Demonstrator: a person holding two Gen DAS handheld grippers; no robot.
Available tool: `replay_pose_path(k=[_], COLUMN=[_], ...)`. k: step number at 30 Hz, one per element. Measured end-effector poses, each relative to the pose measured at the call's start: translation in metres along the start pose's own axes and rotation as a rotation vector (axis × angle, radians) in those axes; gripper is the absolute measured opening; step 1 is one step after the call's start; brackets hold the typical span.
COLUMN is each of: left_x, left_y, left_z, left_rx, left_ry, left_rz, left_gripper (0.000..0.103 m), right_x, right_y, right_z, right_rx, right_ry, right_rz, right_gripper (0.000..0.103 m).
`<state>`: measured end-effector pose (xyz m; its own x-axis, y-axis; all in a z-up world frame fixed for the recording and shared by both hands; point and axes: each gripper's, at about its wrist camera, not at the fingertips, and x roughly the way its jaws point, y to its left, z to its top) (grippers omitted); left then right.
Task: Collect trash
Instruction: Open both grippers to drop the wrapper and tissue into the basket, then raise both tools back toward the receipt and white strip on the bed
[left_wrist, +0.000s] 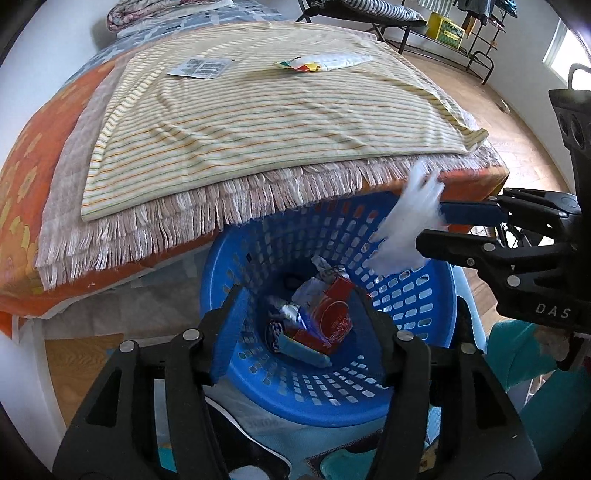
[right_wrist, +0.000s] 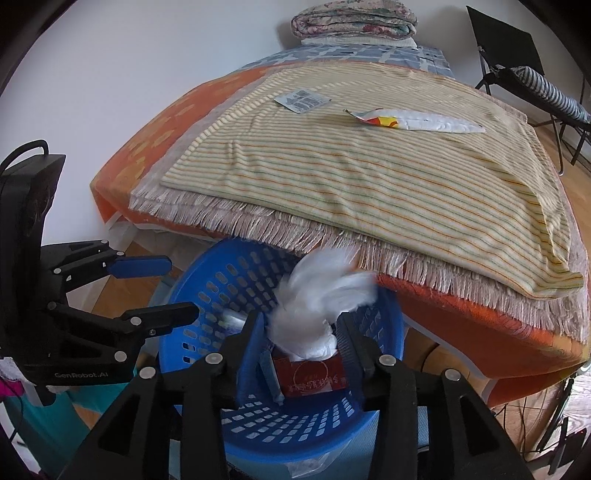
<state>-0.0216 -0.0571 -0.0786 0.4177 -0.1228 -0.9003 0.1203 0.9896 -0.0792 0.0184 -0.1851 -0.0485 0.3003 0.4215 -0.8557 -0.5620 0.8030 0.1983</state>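
A blue perforated basket (left_wrist: 332, 406) (right_wrist: 207, 288) stands on the floor under the bed's edge. It holds a red box (left_wrist: 332, 317) (right_wrist: 310, 376) and several wrappers. My right gripper (right_wrist: 301, 343) (left_wrist: 430, 229) hovers over the basket's rim, jaws parted, with a blurred white crumpled tissue (right_wrist: 317, 299) (left_wrist: 406, 221) loose between its tips. My left gripper (left_wrist: 301, 328) (right_wrist: 177, 290) hangs open and empty above the basket. On the bed lie a white barcode label (left_wrist: 199, 68) (right_wrist: 301, 99) and a long colourful wrapper (left_wrist: 321, 62) (right_wrist: 413, 122).
The bed carries a striped yellow cloth (left_wrist: 258, 118) over a fringed blanket (left_wrist: 166, 229) whose fringe overhangs the basket. Folded quilts (right_wrist: 354, 18) sit at the bed's far end. A folding chair (right_wrist: 517, 66) stands on the wooden floor beyond.
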Motion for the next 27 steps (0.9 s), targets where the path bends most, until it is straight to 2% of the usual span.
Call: replay_pose_path(k=[9, 16, 19, 22, 27], left_x=[0.004, 0.005, 0.005, 0.005, 0.001], left_y=[0.002, 0.007, 0.009, 0.011, 0.017], left_z=[0.0, 0.003, 0.005, 0.007, 0.013], left_rx=[-0.004, -0.023, -0.027, -0.036, -0.064], left_ry=[0.009, 0.006, 0.003, -0.001, -0.019], left_rz=[0.001, -0.009, -0.009, -0.009, -0.015], left_gripper=[0.059, 0.059, 0.059, 0.059, 0.06], right_x=[0.001, -0.001, -0.001, -0.001, -0.002], right_y=[-0.004, -0.006, -0.008, -0.012, -0.023], right_z=[0.0, 0.003, 0.005, 0.008, 0.013], right_rx=[0.014, 0.017, 0.022, 0.032, 0.053], right_ry=[-0.001, -0.014, -0.016, -0.021, -0.038], right_rz=[-0.004, -0.028, -0.034, -0.047, -0.061], right_gripper=[0.053, 0.076, 0.077, 0.086, 0.087])
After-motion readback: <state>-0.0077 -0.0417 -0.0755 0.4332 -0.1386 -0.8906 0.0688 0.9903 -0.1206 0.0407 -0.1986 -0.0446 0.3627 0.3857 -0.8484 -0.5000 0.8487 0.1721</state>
